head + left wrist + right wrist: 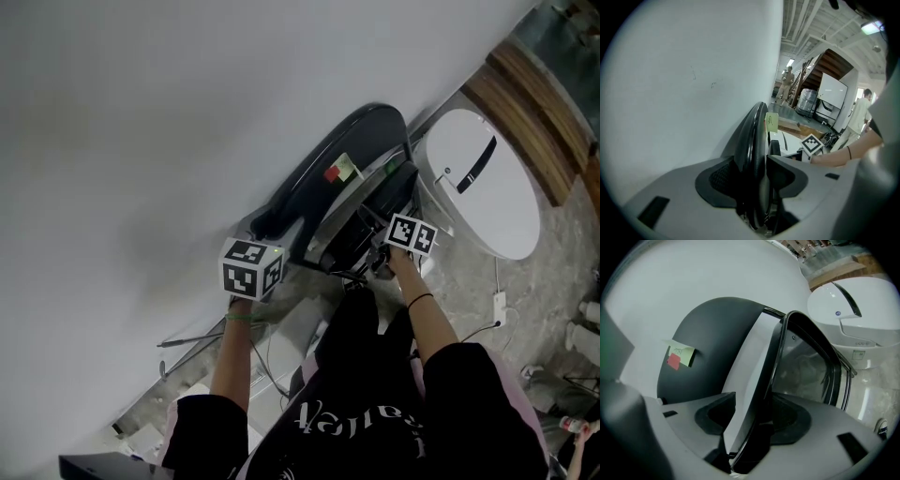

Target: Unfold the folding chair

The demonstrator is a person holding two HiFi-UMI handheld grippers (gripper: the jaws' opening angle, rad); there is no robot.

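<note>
The folded black chair leans against a white wall, with a green and a red sticky note on its backrest. My left gripper holds the backrest's lower edge. In the left gripper view the black rim runs up between the pads, and that gripper is shut on it. My right gripper is at the chair's frame. In the right gripper view the black frame tube passes between the jaws of that gripper, which stand open, with a gap on the left side. The backrest rises behind.
A white rounded object with a black handle stands right of the chair, close to the frame. Wooden steps lie beyond it. Cables and a power strip are on the stone floor. People stand far off.
</note>
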